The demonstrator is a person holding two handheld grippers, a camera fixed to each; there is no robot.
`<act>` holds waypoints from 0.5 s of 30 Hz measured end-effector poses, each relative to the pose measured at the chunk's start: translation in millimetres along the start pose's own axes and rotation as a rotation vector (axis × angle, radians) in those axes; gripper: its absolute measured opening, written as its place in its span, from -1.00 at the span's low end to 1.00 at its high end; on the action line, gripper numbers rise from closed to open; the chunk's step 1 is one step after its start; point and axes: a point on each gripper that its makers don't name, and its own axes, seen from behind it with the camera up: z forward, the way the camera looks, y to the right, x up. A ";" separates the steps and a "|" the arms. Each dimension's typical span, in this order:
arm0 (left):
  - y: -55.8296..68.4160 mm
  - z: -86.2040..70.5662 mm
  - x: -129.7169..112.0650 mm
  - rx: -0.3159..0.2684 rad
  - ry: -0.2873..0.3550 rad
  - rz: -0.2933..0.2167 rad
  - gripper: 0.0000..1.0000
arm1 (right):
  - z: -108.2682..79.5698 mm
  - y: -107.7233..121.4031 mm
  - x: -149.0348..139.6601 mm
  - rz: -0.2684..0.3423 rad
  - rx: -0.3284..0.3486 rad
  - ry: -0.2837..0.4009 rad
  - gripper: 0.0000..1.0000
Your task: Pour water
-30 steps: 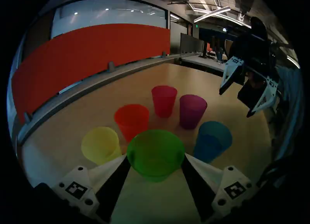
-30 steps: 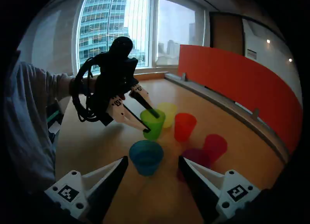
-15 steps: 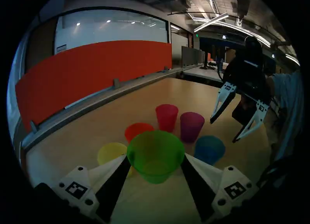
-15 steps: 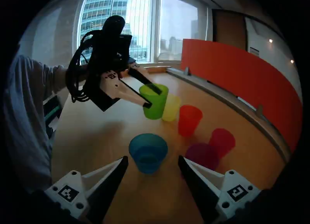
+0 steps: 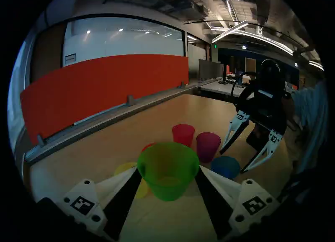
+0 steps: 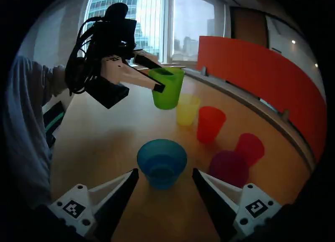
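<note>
Grips, in the left gripper [image 5: 167,170], a tapered translucent green plastic cup [image 5: 168,181], both white fingers pressed on its smooth sides, raised off the matte wooden table [image 6: 100,133]. Holds the right gripper [image 6: 164,171] spread wide and empty, straddling a round blue cup [image 6: 162,158] at 12 o'clock. Faces a yellow cup [image 6: 187,109], an orange cup [image 6: 209,124], a red cup [image 6: 250,148] and a purple cup [image 6: 229,168], curving from 1 to 3 o'clock of the blue one.

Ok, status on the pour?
Left gripper shut on green cup, upright above the table. Right gripper open, blue cup just ahead of it. Yellow cup and red cup stand close by, not blocking.
</note>
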 end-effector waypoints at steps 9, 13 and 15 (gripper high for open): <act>-0.6 -8.7 7.3 0.005 0.018 0.007 0.73 | 15.6 -1.7 -0.1 -0.008 0.006 0.000 1.00; -0.9 -11.9 9.4 0.005 0.024 0.006 0.73 | 22.3 -1.6 -0.6 -0.014 0.006 -0.002 1.00; -1.2 -13.1 10.2 0.005 0.026 0.006 0.73 | 25.0 -2.3 0.0 -0.015 0.007 0.000 1.00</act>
